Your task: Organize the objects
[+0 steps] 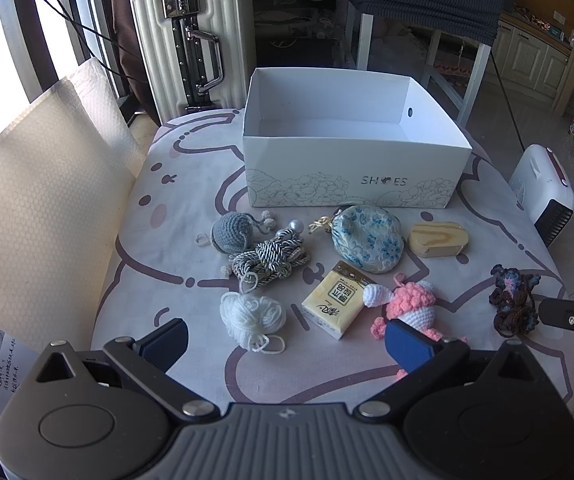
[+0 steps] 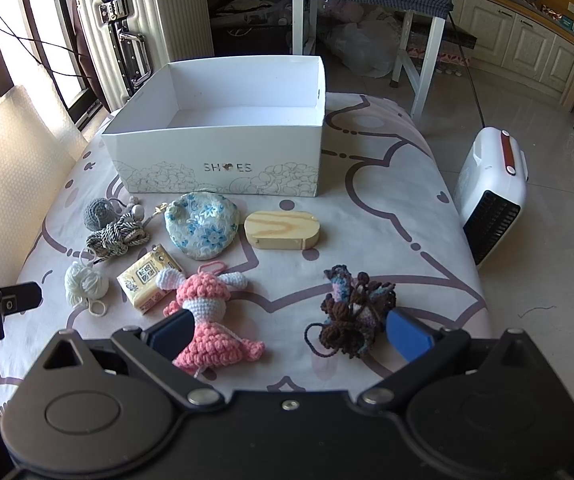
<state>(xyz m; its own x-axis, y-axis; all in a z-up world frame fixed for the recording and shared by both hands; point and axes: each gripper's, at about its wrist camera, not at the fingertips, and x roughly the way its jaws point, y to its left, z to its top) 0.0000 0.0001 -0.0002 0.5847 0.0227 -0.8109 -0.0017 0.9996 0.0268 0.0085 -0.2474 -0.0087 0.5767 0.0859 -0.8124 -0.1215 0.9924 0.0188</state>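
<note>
A round table draped in a patterned cloth (image 2: 387, 184) is carrying the whole work area, and a white shoe box (image 2: 223, 160) is sitting open and empty at its far side, printed face toward the near edge. The items awaiting sorting are lying in a loose band between the box and the near edge: a blue floral pouch (image 2: 201, 226) is resting just in front of the box, a pale wooden case (image 2: 283, 230) is lying to its right, a pink crocheted doll (image 2: 207, 320) is sprawling near the middle, and a dark crocheted piece (image 2: 351, 320) is sitting well to the right. To the left, a yellow tissue pack (image 1: 337, 300) is lying beside a white yarn ball (image 1: 249, 316), a striped cord bundle (image 1: 267, 260) and a grey crocheted ball (image 1: 229, 232). The left gripper (image 1: 283, 338) is hovering over the near edge with its jaws spread wide and nothing between them; the right gripper (image 2: 291, 332) is doing the same, fingers fully apart, empty. Risks from here are judged as follows: the yarn tail and cord loops are likely to snag a finger (image 1: 167, 338) and drag neighbouring items; the soft doll is likely to slip or dangle if pinched by a limb; closely packed items invite a double pickup.
</note>
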